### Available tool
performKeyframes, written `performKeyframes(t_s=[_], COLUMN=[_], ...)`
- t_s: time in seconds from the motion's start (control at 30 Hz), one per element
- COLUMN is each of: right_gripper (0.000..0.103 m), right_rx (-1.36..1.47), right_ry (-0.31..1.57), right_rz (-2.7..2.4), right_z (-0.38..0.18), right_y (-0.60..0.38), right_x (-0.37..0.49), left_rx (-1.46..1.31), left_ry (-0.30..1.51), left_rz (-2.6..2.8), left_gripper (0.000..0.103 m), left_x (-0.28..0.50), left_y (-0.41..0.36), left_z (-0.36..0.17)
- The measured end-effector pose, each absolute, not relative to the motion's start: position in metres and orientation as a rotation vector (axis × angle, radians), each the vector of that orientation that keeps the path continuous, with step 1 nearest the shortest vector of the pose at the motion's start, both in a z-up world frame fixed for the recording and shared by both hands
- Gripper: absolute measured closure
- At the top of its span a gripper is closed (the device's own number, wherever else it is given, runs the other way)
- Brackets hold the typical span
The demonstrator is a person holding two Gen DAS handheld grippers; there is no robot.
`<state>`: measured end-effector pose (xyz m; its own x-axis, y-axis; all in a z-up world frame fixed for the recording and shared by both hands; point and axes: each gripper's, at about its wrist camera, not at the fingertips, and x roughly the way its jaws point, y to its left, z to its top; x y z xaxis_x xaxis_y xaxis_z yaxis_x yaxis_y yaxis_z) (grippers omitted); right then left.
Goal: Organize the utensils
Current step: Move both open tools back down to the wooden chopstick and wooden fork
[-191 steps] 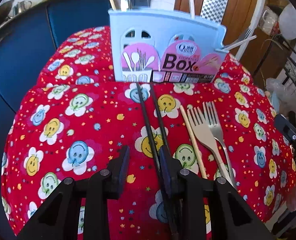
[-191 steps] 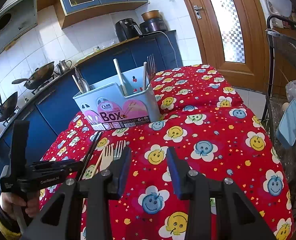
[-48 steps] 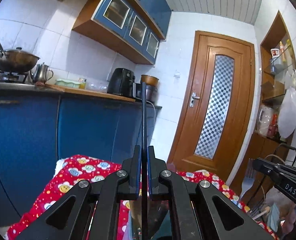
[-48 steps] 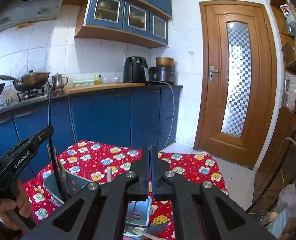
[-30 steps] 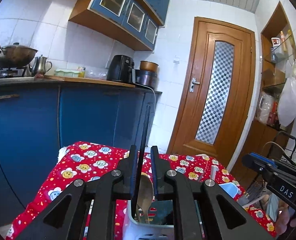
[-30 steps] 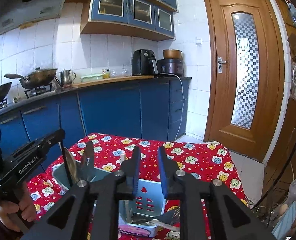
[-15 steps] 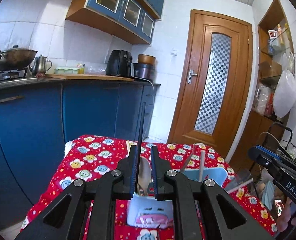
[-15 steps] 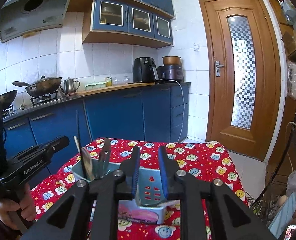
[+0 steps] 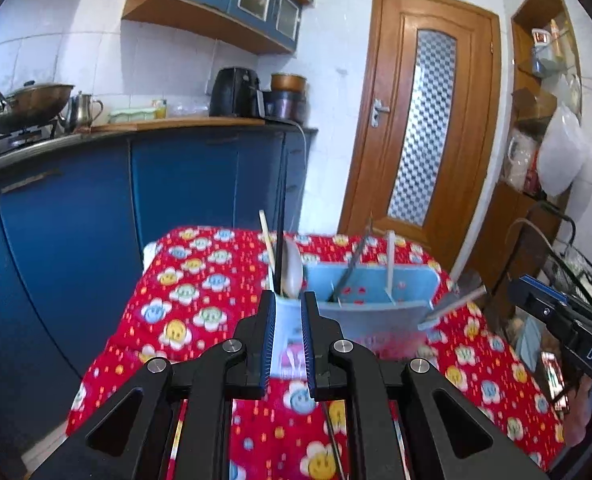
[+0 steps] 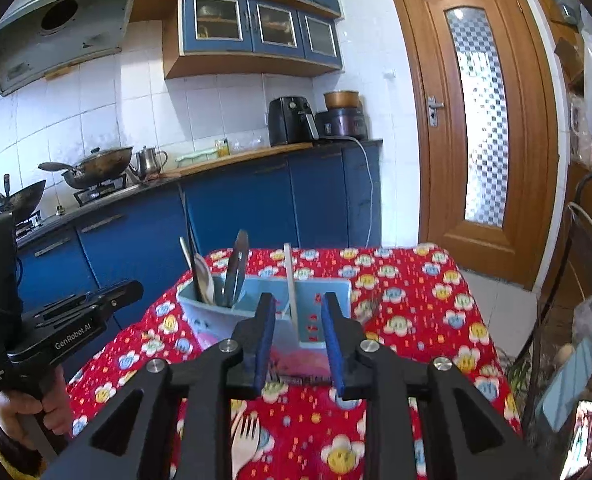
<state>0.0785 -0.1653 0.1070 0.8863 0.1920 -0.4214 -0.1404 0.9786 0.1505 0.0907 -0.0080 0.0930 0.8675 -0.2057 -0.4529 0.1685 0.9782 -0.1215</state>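
Observation:
A light blue utensil box (image 9: 369,294) stands on the red smiley tablecloth (image 9: 200,280); it also shows in the right wrist view (image 10: 252,308). In its left compartment stand a black chopstick (image 9: 280,224), a spoon (image 9: 292,270) and a wooden chopstick (image 9: 267,240). A white utensil (image 10: 291,288) stands in the right part. My left gripper (image 9: 287,344) is open and empty just before the box. My right gripper (image 10: 297,340) is open and empty, held above the cloth. A pale fork (image 10: 244,436) lies on the cloth below it. A black chopstick (image 9: 331,436) lies on the cloth under the left gripper.
Blue kitchen cabinets (image 10: 256,208) and a counter with woks, kettle and air fryer stand behind the table. A wooden door (image 10: 479,120) is at the right. A wire rack (image 10: 575,320) stands by the table's right edge. The left gripper's body (image 10: 56,332) shows at the left.
The left gripper opened and let the black chopstick go into the box's left compartment, then drew back. The right gripper opened wider and also drew back from the box.

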Motion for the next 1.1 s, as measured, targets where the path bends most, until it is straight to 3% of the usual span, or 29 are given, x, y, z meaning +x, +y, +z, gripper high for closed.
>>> performKeyframes(t_s=[0.5,1.1], right_gripper=[0.069,0.069], right_rx=[0.187,0.222], right_ry=[0.664,0.767], right_rz=[0.203,0.159], right_z=[0.065,0.028], right_y=[-0.160,-0.171], right_x=[0.051,0.050], left_rx=[-0.038,-0.027], left_ry=[0.736,0.952], left_rz=[-0.255,-0.274], left_gripper=[0.090,0.090], left_x=[0.064,0.076], left_y=[-0.022,-0.039], left_z=[0.055,0.007])
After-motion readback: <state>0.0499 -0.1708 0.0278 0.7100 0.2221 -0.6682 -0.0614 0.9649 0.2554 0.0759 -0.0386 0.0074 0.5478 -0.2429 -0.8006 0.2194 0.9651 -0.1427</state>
